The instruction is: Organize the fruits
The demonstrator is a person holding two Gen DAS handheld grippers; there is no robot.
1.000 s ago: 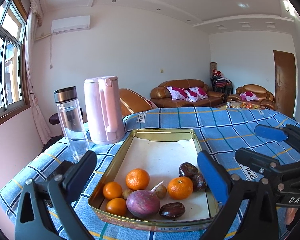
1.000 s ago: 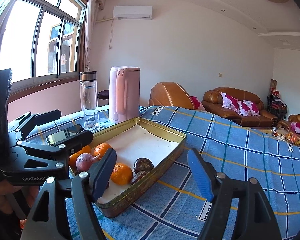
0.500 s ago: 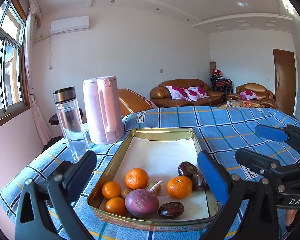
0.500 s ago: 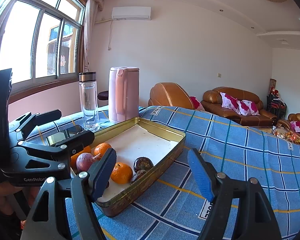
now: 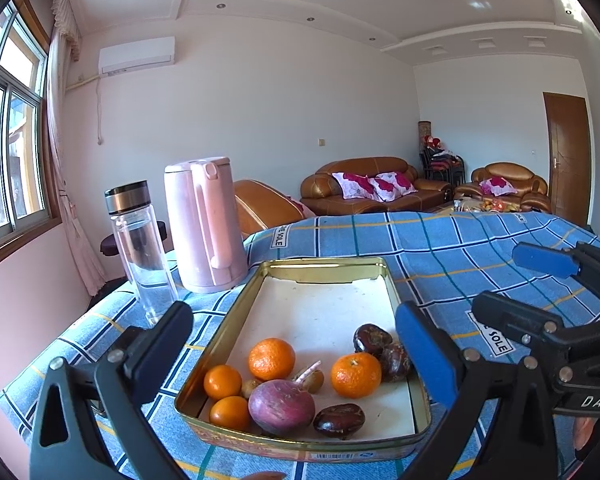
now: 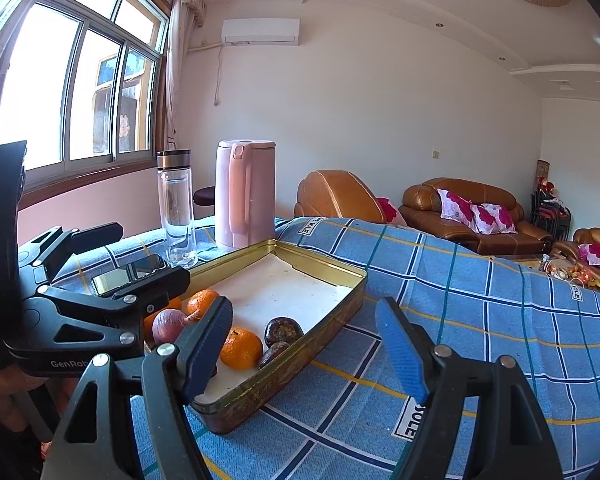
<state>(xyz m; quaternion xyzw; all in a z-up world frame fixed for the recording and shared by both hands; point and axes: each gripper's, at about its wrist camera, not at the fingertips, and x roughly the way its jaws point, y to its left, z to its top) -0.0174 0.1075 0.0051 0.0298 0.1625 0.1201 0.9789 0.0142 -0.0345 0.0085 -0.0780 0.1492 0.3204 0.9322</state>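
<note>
Both tongs apart, clamped on nothing: my left tongs (image 5: 296,354) above the tray's (image 5: 224,332) near end, my right tongs (image 6: 304,344) beside its right wall. 4 oranges (image 5: 271,359) lie in the tray's near end on the counter (image 5: 452,248).

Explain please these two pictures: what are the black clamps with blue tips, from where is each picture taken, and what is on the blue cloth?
The clamps are hand-held grasping tools; a person holds one in each hand, and each carries a camera looking forward along its two fingers. So one picture is from the left tool, the other from the right tool. Both are open and hold nothing.

On the blue checked cloth lies a gold metal tray. In its near end are four oranges, a purple round vegetable, some dark brown fruits and small brownish ones. Behind the tray stand a pink kettle and a clear bottle. From the right tool's camera, the left tool appears at the side.
</note>
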